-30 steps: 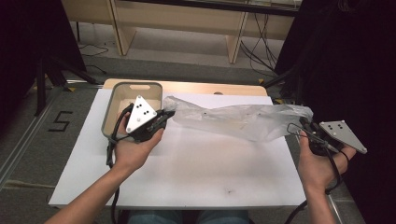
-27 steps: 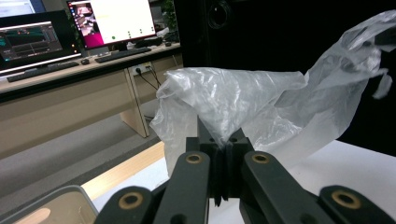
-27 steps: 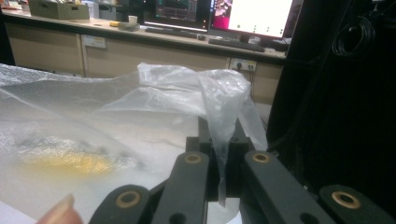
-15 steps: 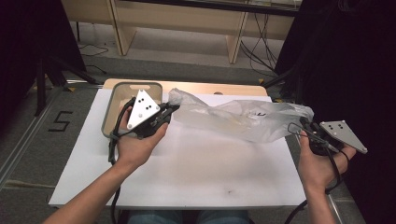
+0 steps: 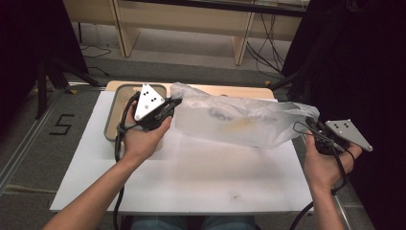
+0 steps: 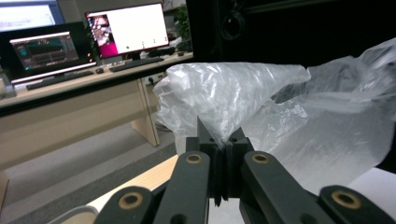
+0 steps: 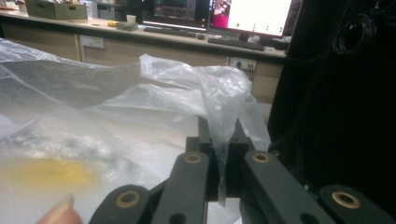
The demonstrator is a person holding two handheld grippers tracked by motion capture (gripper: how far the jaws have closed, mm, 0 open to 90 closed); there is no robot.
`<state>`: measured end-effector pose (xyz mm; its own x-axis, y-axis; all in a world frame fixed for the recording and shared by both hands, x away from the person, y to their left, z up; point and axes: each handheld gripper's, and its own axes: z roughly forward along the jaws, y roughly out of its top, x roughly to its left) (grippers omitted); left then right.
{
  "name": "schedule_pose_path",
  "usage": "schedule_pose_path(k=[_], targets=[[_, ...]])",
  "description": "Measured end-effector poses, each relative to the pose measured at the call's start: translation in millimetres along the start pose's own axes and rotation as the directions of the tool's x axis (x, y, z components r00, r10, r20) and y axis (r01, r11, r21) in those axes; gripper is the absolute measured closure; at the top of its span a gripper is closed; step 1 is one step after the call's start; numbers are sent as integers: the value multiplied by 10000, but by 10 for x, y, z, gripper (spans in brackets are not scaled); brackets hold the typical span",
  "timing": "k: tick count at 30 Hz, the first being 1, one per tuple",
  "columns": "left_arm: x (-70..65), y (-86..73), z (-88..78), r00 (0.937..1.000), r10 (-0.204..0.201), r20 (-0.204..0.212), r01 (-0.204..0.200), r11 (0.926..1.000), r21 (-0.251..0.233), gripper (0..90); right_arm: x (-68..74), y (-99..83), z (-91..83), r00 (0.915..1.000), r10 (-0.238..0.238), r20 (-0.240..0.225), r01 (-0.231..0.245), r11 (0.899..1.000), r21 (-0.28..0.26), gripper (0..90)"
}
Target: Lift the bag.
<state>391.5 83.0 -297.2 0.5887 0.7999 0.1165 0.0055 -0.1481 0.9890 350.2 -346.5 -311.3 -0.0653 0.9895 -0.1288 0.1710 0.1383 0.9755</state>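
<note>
A clear plastic bag (image 5: 239,120) hangs stretched above the white table (image 5: 191,177) between my two grippers. Something yellowish and dark shows faintly through it. My left gripper (image 5: 173,103) is shut on the bag's left edge; in the left gripper view the film (image 6: 243,102) rises pinched from between the jaws of that gripper (image 6: 223,140). My right gripper (image 5: 311,128) is shut on the bag's right edge, and in the right gripper view the film (image 7: 154,107) runs down into the closed jaws of that gripper (image 7: 219,140). A hand holds each gripper.
A beige tray (image 5: 114,115) sits at the table's back left, partly behind my left hand. A wooden board (image 5: 239,91) lies along the far edge. Desk legs and cables stand on the floor beyond. Monitors (image 6: 126,28) stand on a desk in the background.
My left gripper has moved up and toward the far side with the bag's edge, lifting and stretching the bag. The right gripper has stayed in place.
</note>
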Motion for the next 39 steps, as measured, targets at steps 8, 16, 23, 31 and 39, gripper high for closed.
schedule_pose_path(k=[8, 16, 23, 31, 39], targets=[[115, -179, 319, 9990, -15, -456, 48, 9973, 730, 897, 31, -64, 214, 10000, -4, -54, 6, 9993, 376, 900], [231, -488, 723, 9961, -240, -847, 413, 9771, 2090, 896, 114, -268, 569, 9996, 26, -276, 13, 9898, 1426, 900], [339, -717, 951, 9917, -495, -1190, 837, 9494, 3027, 896, 147, -444, 798, 9994, -80, -343, 152, 9764, 2153, 900], [429, -900, 1068, 9881, -624, -1408, 1115, 9205, 3745, 896, 116, -661, 954, 9992, -38, -389, 152, 9549, 2966, 900], [442, -965, 1133, 9868, -733, -1443, 1260, 9073, 4012, 892, 127, -745, 1025, 9981, 52, -617, 164, 9392, 3431, 900]])
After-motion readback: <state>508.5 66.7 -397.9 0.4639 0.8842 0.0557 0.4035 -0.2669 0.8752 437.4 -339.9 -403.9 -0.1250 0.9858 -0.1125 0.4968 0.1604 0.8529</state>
